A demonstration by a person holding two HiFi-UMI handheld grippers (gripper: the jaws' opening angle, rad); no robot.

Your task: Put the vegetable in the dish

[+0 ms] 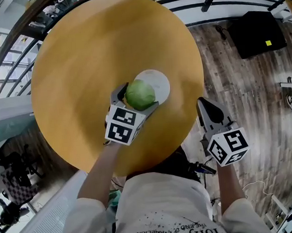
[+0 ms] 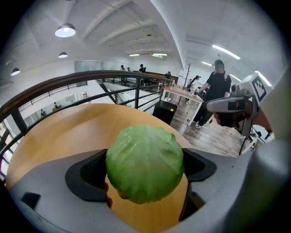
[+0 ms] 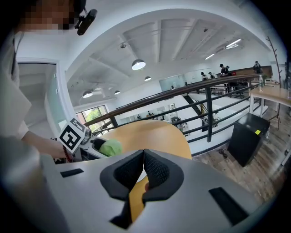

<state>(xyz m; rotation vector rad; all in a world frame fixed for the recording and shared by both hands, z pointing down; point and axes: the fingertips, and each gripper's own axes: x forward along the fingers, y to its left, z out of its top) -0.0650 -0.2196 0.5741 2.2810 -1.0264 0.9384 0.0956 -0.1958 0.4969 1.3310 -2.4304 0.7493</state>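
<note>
Green cabbage (image 1: 140, 94), pinched in the left gripper's (image 2: 145, 170) jaws, overlaps the dish's (image 1: 159, 81) near rim. The right gripper (image 1: 208, 111), jaws pressed together, hangs past the table's (image 1: 82, 68) edge.

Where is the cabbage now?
The cabbage is clamped in the left tool over the table, overlapping the near-left rim of the white dish in the head view.

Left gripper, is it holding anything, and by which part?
The left gripper holds the green cabbage, one jaw on each side at its widest part. The right gripper is shut, empty.
</note>
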